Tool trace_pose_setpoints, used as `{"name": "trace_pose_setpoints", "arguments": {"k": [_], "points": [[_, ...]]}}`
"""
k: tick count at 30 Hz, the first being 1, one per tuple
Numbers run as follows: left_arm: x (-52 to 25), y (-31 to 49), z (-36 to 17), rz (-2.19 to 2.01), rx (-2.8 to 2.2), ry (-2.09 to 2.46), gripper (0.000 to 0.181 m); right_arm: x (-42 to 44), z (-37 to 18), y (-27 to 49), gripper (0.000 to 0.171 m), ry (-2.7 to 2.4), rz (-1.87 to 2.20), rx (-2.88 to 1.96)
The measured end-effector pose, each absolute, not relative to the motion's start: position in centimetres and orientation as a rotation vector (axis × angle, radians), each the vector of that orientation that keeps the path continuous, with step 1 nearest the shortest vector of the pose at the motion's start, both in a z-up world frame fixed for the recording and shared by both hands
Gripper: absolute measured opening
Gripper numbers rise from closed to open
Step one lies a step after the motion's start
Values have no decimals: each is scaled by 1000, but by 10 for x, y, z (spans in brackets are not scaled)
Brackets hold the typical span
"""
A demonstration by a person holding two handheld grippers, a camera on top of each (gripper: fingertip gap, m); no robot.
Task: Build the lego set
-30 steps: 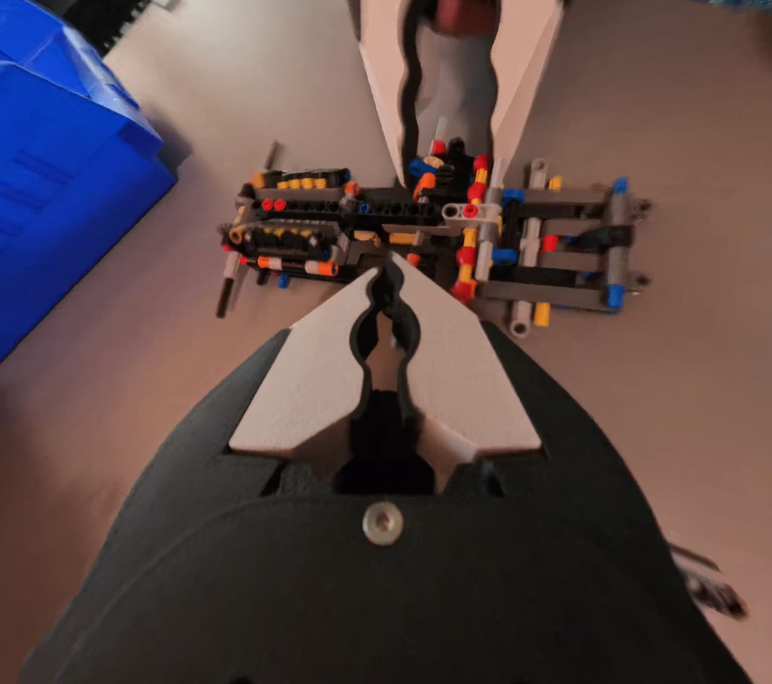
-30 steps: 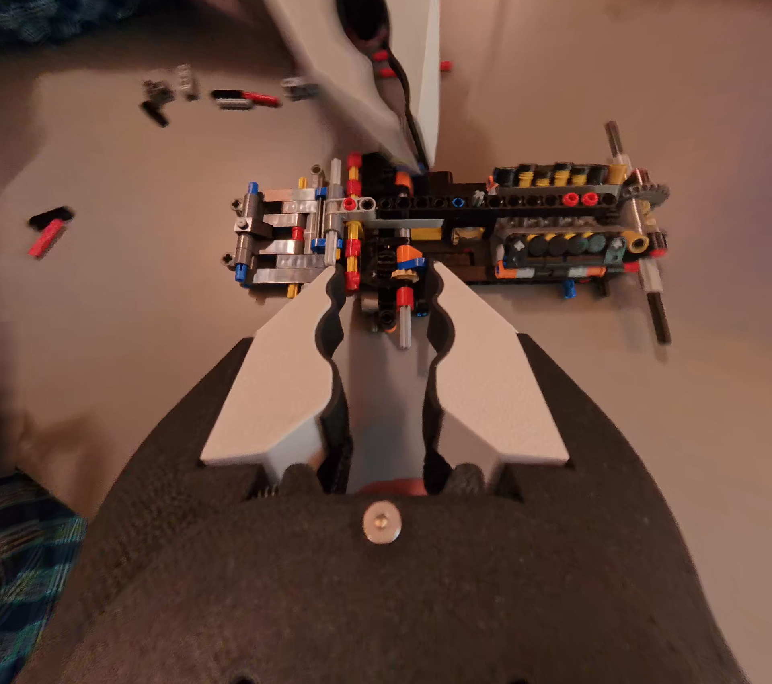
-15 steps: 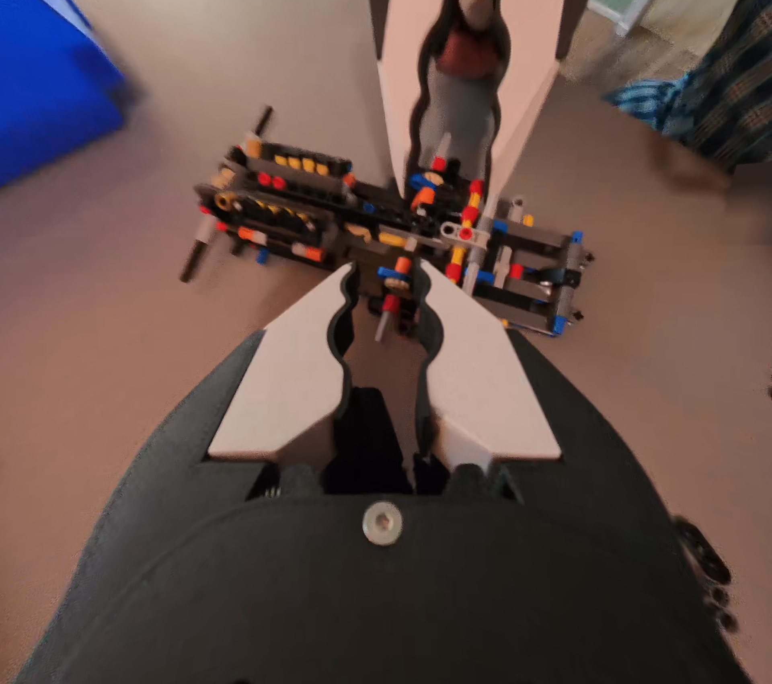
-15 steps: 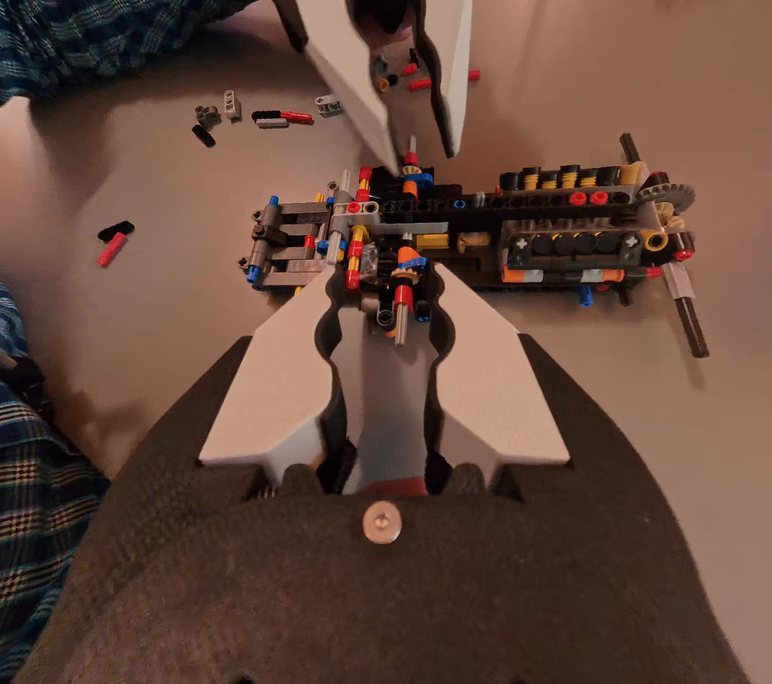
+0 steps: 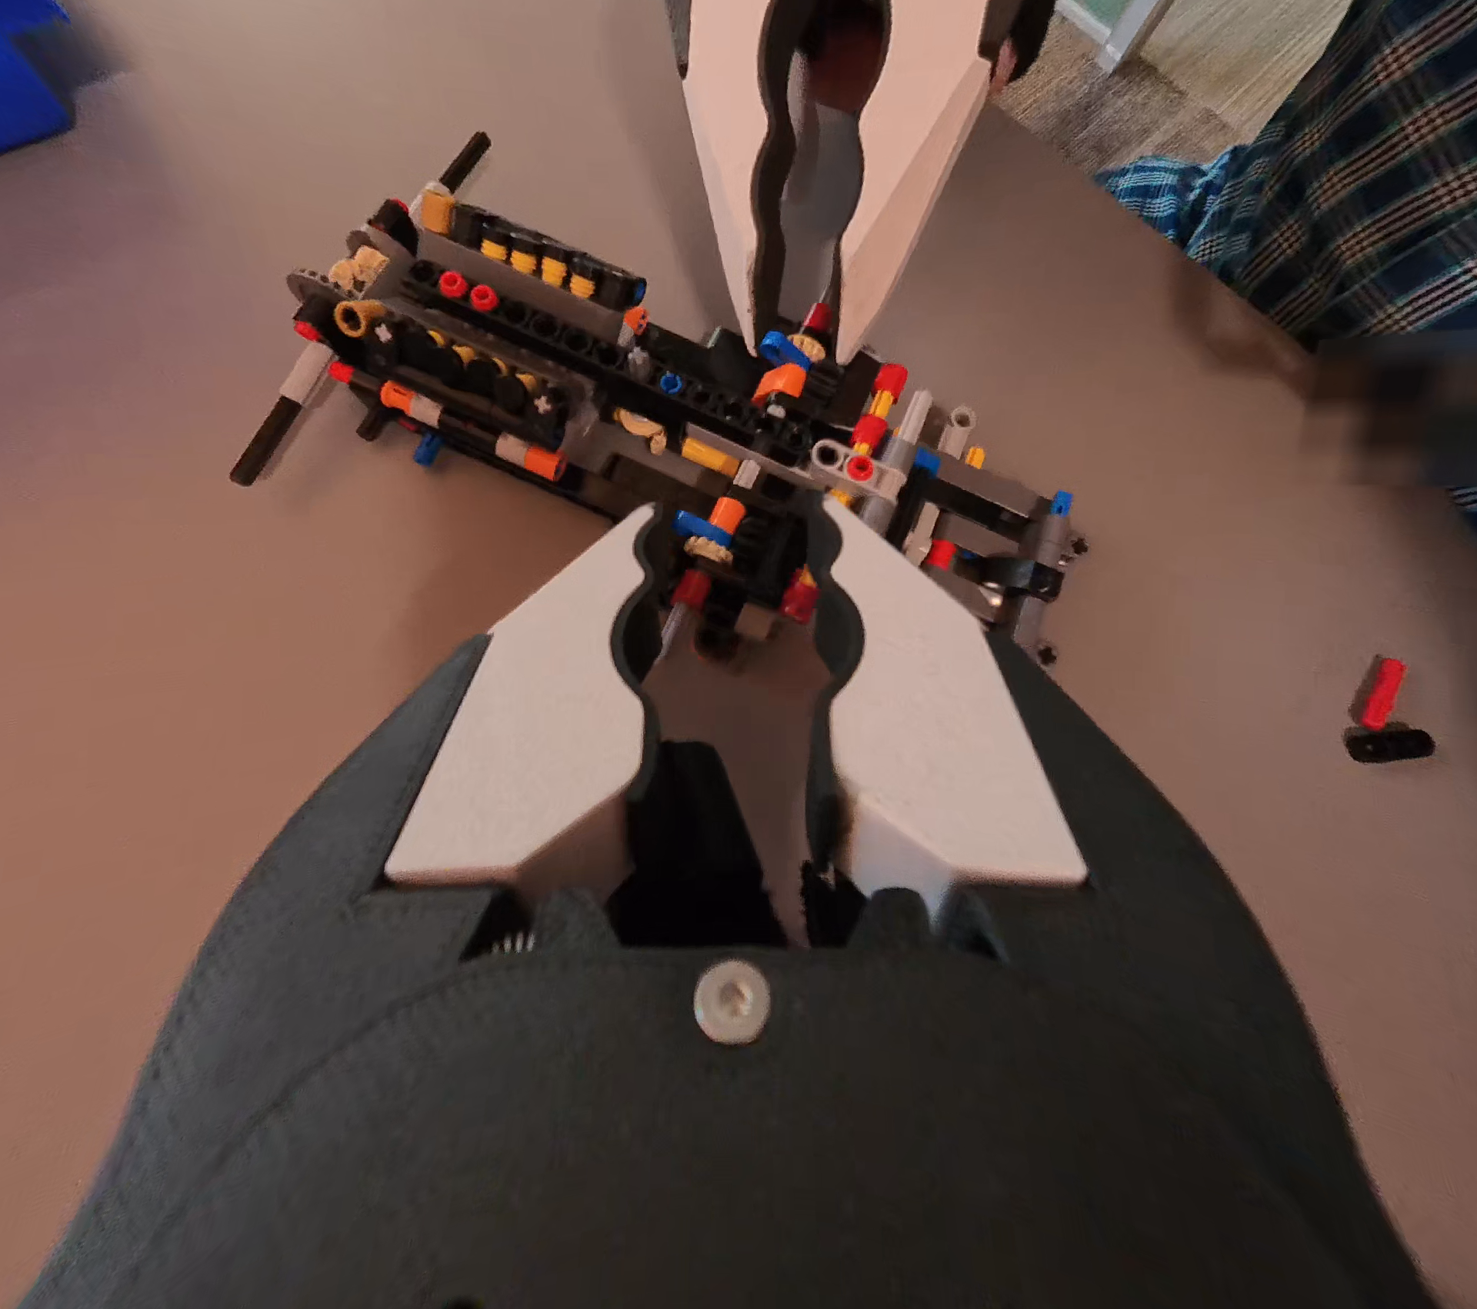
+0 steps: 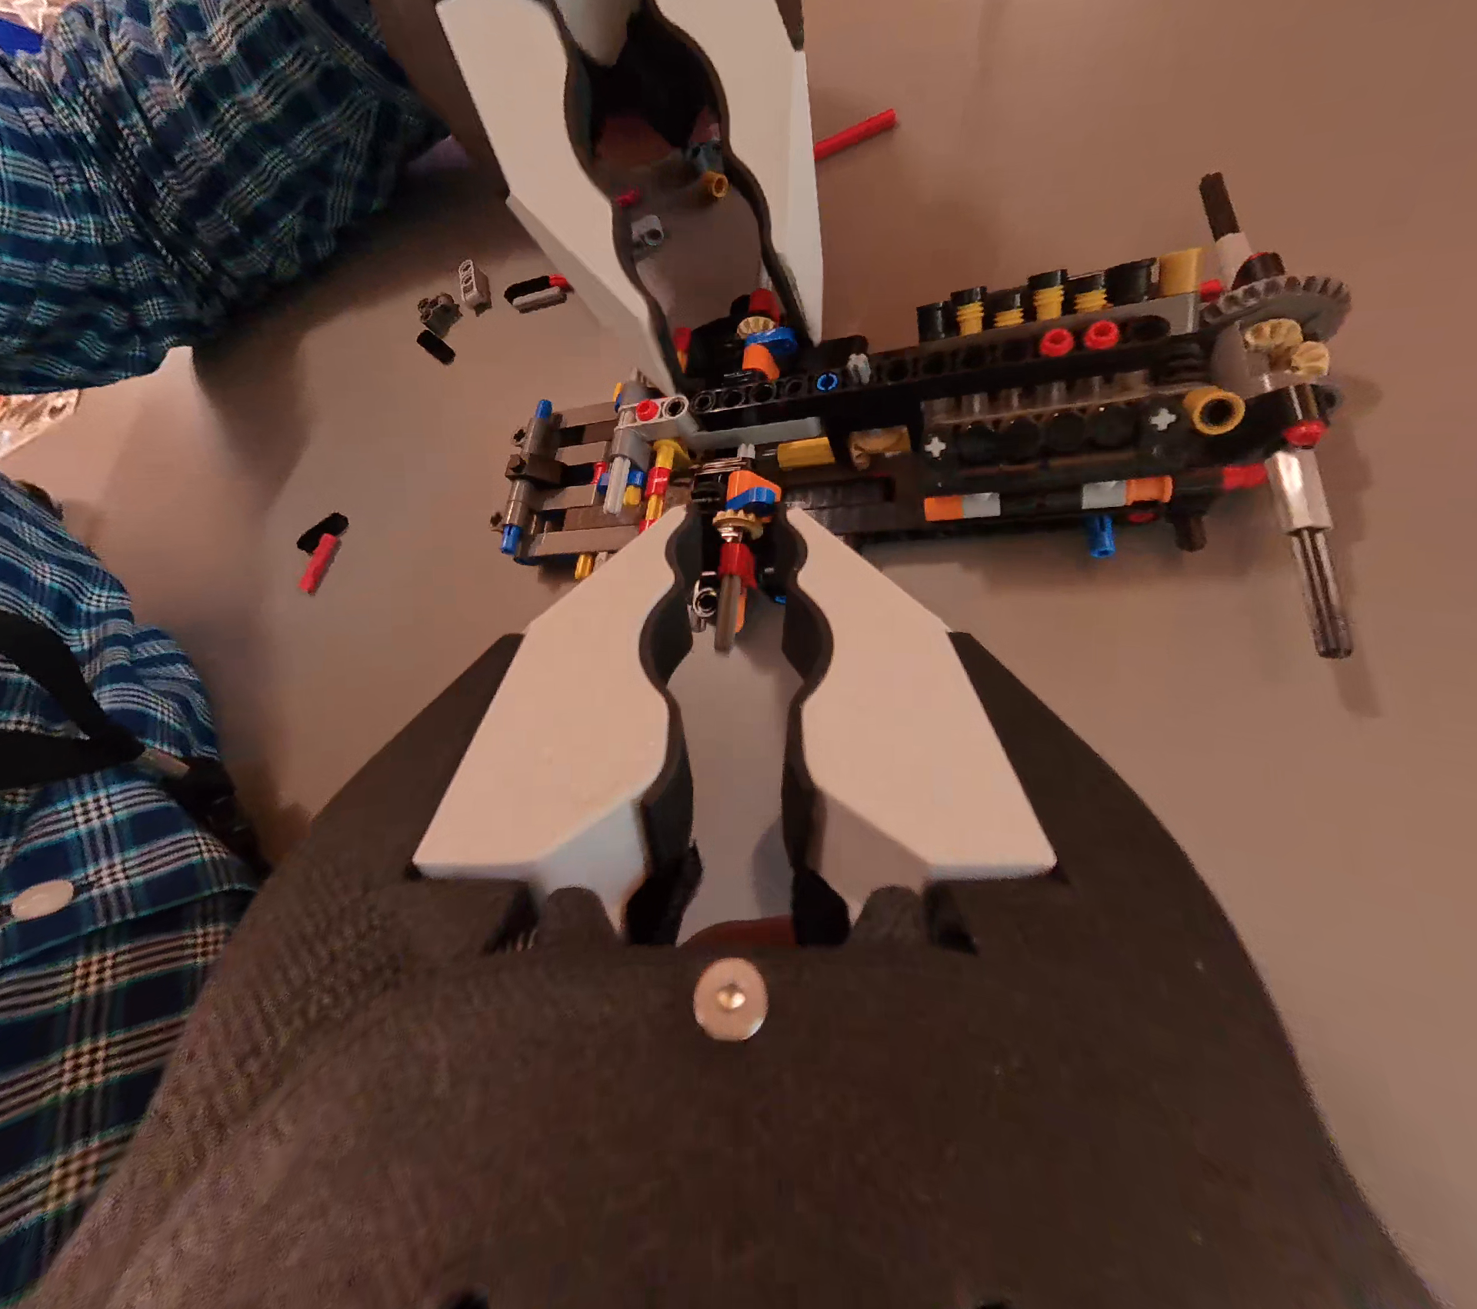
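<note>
A long lego technic chassis [image 5: 559,376] lies flat on the brown table; it also shows in the right wrist view [image 6: 999,408]. Short axle stubs with red, orange and blue parts stick out of both its sides. My left gripper [image 5: 739,519] is open, and its fingers straddle the near stub [image 5: 703,567] without clamping it. My right gripper [image 6: 739,519] comes from the opposite side. Its jaws stand narrow and press on the black block and axle stub [image 6: 731,575] there. Each gripper shows in the other's view, the right [image 5: 795,344] and the left [image 6: 739,360].
Loose red and black pieces [image 5: 1379,711] lie beside the chassis, with more small parts [image 6: 479,300] and a red axle [image 6: 855,132] farther off. A person's plaid sleeve [image 6: 160,112] fills one side. A blue bin [image 5: 24,56] stands at the table's far side. My right fingertips sit around 4 cm from my left ones.
My left gripper went from shut to open and now straddles the stub. My right gripper's jaws have narrowed onto the opposite stub. Both grippers have tilted lower toward the chassis.
</note>
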State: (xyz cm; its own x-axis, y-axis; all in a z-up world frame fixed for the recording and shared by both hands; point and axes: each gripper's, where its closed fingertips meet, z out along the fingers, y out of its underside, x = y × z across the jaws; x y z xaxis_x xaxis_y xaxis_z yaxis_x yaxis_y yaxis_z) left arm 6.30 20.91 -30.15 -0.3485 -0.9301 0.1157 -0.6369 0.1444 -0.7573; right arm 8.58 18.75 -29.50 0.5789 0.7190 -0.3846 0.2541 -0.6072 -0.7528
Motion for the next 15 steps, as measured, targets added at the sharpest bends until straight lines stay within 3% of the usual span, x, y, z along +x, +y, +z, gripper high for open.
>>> {"name": "trace_pose_setpoints", "arguments": {"k": [2,15], "points": [[64,209,-302,-1044,-1497,2044,33,83,-294,188,20,-733,945,-2170],[65,210,-302,-938,-1477,1968,31,80,-295,191,16,-784,711,-2109]]}}
